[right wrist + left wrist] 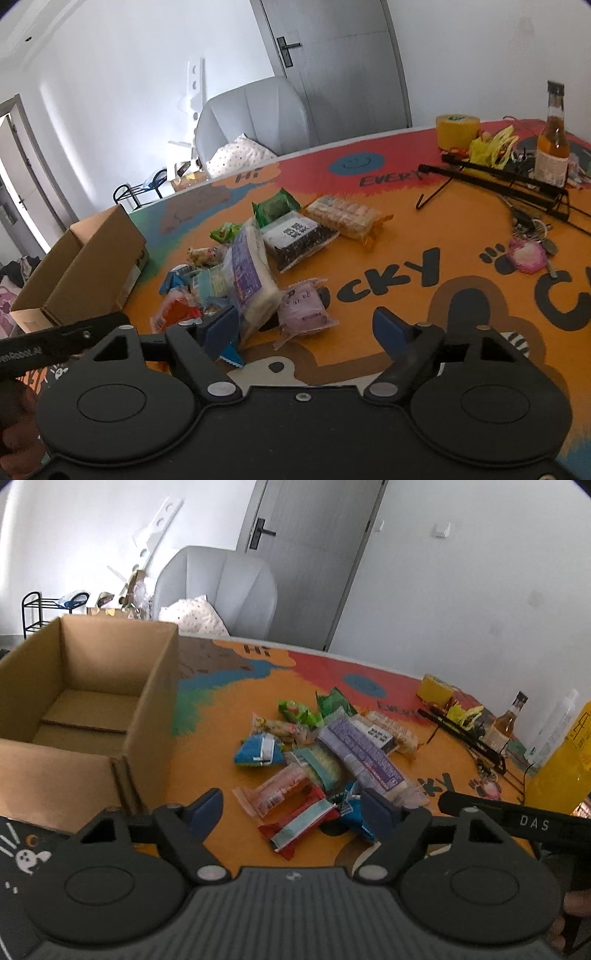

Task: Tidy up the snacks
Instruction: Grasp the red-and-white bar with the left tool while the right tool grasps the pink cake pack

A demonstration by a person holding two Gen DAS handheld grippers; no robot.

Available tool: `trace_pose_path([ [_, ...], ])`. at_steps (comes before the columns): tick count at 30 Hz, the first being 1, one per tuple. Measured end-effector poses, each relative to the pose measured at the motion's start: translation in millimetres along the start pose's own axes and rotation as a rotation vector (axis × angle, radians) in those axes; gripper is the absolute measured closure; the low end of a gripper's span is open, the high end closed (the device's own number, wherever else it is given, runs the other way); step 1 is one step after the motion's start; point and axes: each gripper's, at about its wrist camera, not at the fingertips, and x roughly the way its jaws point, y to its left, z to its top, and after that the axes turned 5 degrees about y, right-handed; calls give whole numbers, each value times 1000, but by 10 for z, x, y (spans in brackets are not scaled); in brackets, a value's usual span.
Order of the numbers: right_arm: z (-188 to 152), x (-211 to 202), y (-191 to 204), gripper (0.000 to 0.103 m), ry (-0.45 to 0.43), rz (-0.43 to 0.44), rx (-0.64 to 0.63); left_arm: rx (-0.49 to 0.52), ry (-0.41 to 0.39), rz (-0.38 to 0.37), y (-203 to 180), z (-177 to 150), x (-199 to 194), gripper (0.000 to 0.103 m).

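Left wrist view: left hand-held gripper jaws apart, nothing pinched, framing the red-and-white bar and pink wrapper at the near edge of the snack pile. Cardboard box sits empty to the left on the surface, just beside the pile. Right hand-held gripper also parted and empty, over the purple packet, its left finger close to the long purple-and-white pack.

Risks, as judged: wrappers overlap, so closing could catch two at once or only a slippery film edge, and the piece drops before reaching the box. Both tools work the same pile close together; they could bump or shove snacks around. Glass bottle and keys lie well apart, low risk. Box wall near the left tool could snag a carry-over.
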Motion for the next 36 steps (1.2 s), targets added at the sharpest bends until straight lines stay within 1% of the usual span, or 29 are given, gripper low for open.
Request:
trace_pose_path([
  [4, 16, 86, -45, 29, 11, 6, 11, 6, 30, -9, -23, -15, 135, 35],
  [7, 20, 137, -58, 30, 19, 6, 16, 11, 47, -17, -45, -14, 219, 43],
  [9, 29, 174, -69, 30, 23, 4, 18, 17, 54, -19, -57, -12, 277, 45],
  [16, 62, 297, -84, 31, 34, -4, 15, 17, 85, -27, -69, -7, 457, 48],
  [21, 62, 402, -92, 31, 49, -11, 13, 15, 110, -18, -86, -32, 575, 50],
  [23, 59, 433, -92, 31, 52, -11, 12, 8, 124, -18, -88, -49, 608, 53],
  [26, 55, 466, -86, 31, 44, -18, -5, 31, 123, -5, -126, -58, 614, 60],
  [27, 51, 470, -82, 34, 41, -19, -12, 29, 127, -8, -128, -56, 621, 64],
  [28, 50, 475, -74, 40, 39, -24, -22, 27, 128, -8, -132, -53, 623, 69],
  [29, 50, 474, -69, 45, 41, -23, -31, 26, 130, -6, -140, -50, 629, 72],
  [30, 54, 469, -76, 57, 47, -18, -29, 24, 132, -7, -149, -50, 632, 78],
  [31, 62, 466, -89, 62, 52, -19, -27, 20, 135, -9, -151, -49, 634, 81],
  [36, 25, 409, -110, 63, 56, -23, -43, 7, 138, -9, -177, -69, 621, 82],
])
